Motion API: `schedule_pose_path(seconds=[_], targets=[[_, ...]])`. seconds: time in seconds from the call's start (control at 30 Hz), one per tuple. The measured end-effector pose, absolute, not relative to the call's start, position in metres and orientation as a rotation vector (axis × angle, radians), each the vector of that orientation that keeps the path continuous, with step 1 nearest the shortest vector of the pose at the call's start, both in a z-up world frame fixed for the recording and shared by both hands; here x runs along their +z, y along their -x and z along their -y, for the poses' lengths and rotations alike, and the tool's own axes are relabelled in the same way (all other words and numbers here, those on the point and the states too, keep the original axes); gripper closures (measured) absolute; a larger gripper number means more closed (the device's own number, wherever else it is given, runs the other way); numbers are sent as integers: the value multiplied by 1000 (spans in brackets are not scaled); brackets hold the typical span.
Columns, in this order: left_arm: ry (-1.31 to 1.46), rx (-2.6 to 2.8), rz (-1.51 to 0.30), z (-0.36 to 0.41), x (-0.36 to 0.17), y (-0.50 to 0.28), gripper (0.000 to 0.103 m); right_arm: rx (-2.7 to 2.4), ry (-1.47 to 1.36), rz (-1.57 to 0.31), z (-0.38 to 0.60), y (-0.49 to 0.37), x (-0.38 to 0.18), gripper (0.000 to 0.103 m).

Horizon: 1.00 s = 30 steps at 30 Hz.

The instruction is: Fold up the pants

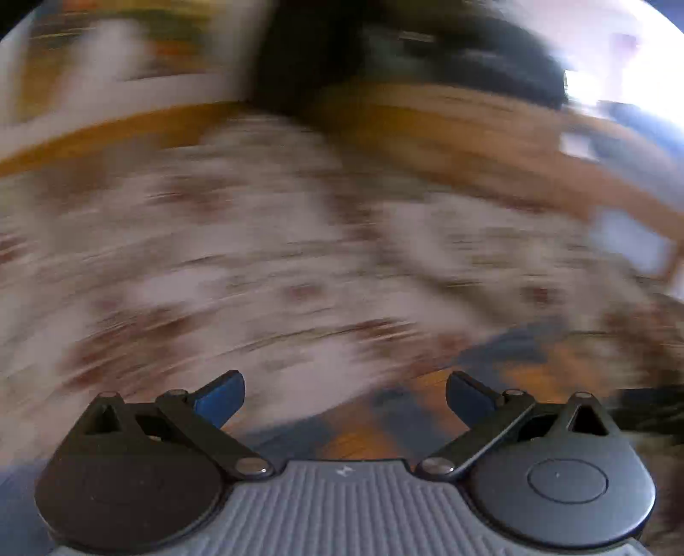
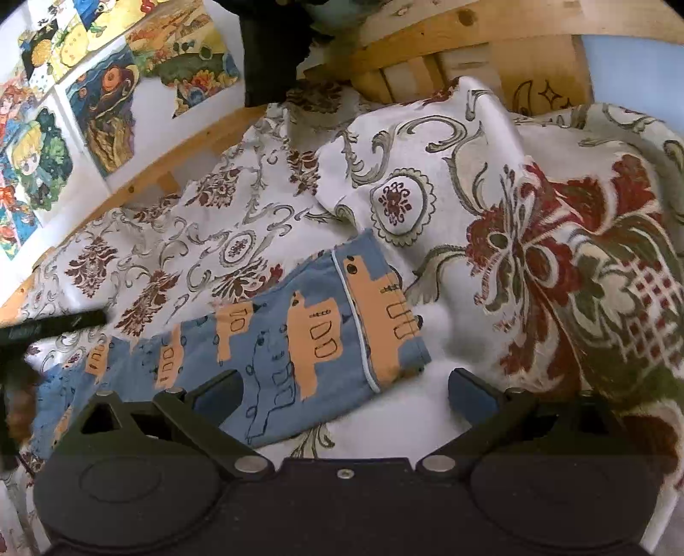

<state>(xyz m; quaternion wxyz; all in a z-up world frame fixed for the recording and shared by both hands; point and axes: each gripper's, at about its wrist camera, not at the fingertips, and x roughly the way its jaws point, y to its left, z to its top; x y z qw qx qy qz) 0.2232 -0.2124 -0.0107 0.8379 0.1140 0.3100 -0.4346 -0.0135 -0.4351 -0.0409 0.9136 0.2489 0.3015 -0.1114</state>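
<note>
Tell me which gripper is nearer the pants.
Right. The right gripper hangs open just over the pants, by the cuff. The left gripper, open too, shows only blurred bedspread; its position is unclear.

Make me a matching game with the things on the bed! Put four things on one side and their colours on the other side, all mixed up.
Things:
1. pants
2. bedspread
3. bed frame
4. right gripper fingers

Colours:
A. plain light wood
B. white with dark red and grey-green flowers and scrolls
C. blue with orange shapes
D. dark blue pads on black arms

Pairs: 1-C, 2-B, 3-A, 4-D
</note>
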Motion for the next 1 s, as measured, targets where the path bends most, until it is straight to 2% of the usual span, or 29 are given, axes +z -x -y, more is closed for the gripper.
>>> schedule_pose_path(seconds=[0.2,0.27,0.37,0.43,0.47,0.53,0.57,0.63,0.73,1.0], targets=[[-407,-1317,-666,331,-23,-224,0,-176,-438,-618,437,14,-41,7],[-432,-1387,-747,358,-34,-232,0,-159,-379,-629,433,14,-42,7],[-408,-1467,-971,386,-61,-245,1,-136,-307,-637,428,14,-44,7],[-378,-1481,-1104,399,-75,-254,9,-120,-274,-641,426,15,-45,6],[-377,-1475,-1100,402,-77,-256,15,-111,-257,-643,425,16,-46,6],[-426,-1457,-1034,402,-74,-251,48,-97,-230,-641,424,18,-47,6],[-451,-1457,-1009,401,-73,-246,52,-94,-223,-639,424,19,-48,6],[-481,-1463,-966,399,-71,-235,67,-93,-219,-637,424,20,-48,6],[-551,-1454,-836,387,-66,-209,82,-99,-216,-635,423,19,-48,6],[-818,-1488,-214,324,-59,-121,89,-86,-175,-649,420,24,-47,6]])
